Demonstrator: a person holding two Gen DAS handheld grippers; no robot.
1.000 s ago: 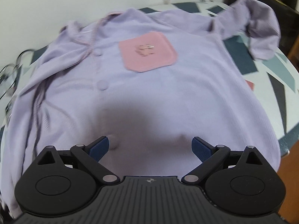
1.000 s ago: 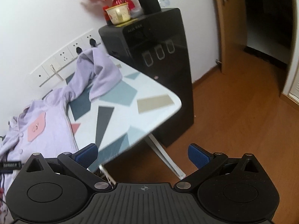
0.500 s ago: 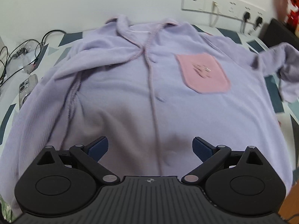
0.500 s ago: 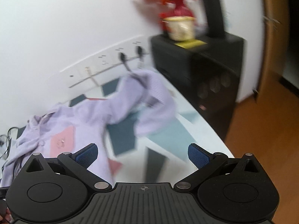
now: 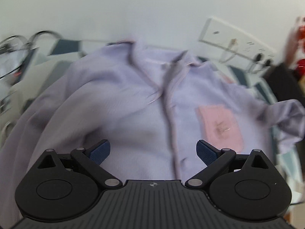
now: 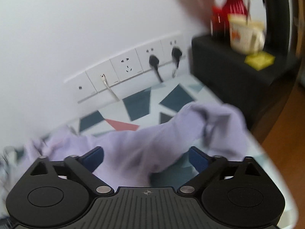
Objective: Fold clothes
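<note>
A lilac button-up shirt (image 5: 118, 103) with a pink chest pocket (image 5: 219, 126) lies spread front-up on the patterned table; the picture is blurred. My left gripper (image 5: 153, 150) hovers over the shirt's lower front, open, nothing between its blue pads. In the right wrist view the shirt's right sleeve (image 6: 171, 137) lies crumpled across the table (image 6: 137, 105). My right gripper (image 6: 145, 157) is above that sleeve with its jaws wide but closing; the sleeve shows between the pads, and they are not pressing on it.
A row of wall sockets (image 6: 129, 68) with plugged cables runs behind the table. A black cabinet (image 6: 238, 72) at the right carries a cup (image 6: 244, 36) and a red vase of orange flowers (image 6: 228, 2). Cables (image 5: 22, 45) lie at the table's far left.
Both views swung toward the wall. The left view shifted so the collar and left shoulder fill it. The right gripper came in over the crumpled sleeve, and its jaws narrowed slightly.
</note>
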